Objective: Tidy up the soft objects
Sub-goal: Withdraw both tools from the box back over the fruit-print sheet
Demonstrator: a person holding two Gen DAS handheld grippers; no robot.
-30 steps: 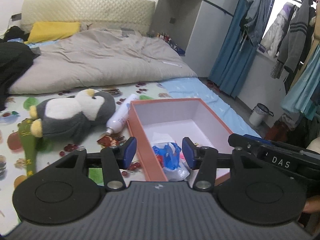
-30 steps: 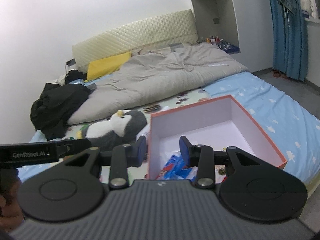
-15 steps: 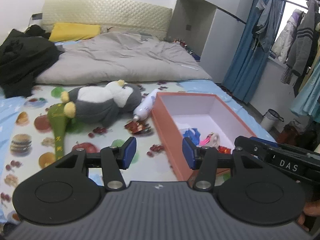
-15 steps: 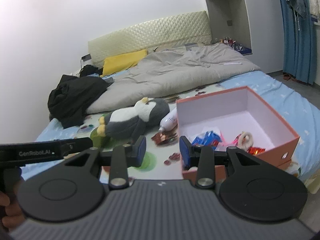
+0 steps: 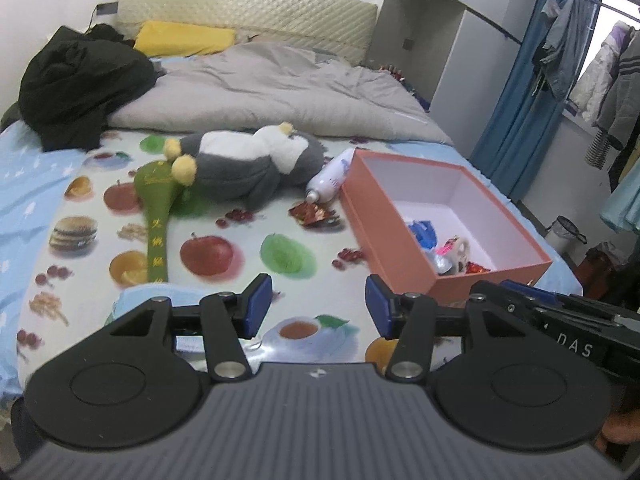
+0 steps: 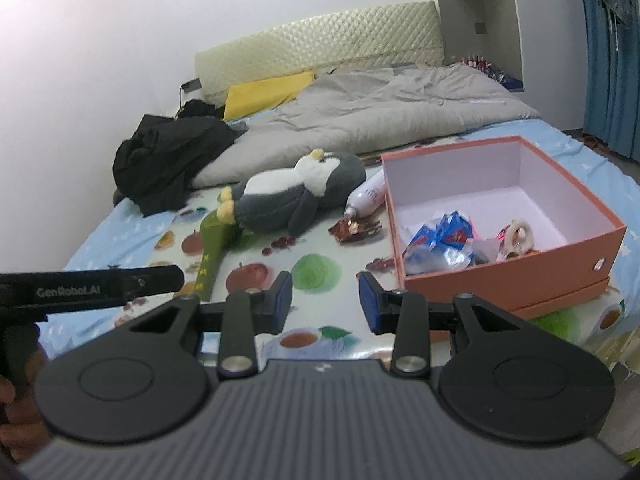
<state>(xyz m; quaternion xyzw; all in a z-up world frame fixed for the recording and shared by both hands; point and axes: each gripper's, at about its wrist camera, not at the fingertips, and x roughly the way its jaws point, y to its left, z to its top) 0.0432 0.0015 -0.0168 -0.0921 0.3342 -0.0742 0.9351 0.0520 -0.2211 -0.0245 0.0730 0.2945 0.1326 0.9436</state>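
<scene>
Orange cardboard is walling the box point(image 5: 384, 216) that is sitting on the fruit-print sheet point(image 5: 224, 276), and it is already holding a few wrappers and small bits; the plush penguin point(image 5: 248, 160) is lying on its side just to the left of it, well ahead of both of your tools, with a white bottle point(image 5: 330, 178) between its head and the box and a green strip point(image 5: 154, 208) tucked under its feet. You are holding the left gripper point(image 5: 316, 306) with its jaws parted and nothing between them; the right gripper point(image 6: 325, 300) is likewise standing apart and empty, a little narrower. Judging by the task, you are lining up on the penguin as the next soft thing to put away; you are best aiming for the narrow middle of its body rather than the round head, since the stuffing will likely be squashing and slipping; you may be needing wider jaws, or both tools together, as the toy looks bulky against the box. Watch that you are not snagging the green strip or nudging the bottle while lifting.
</scene>
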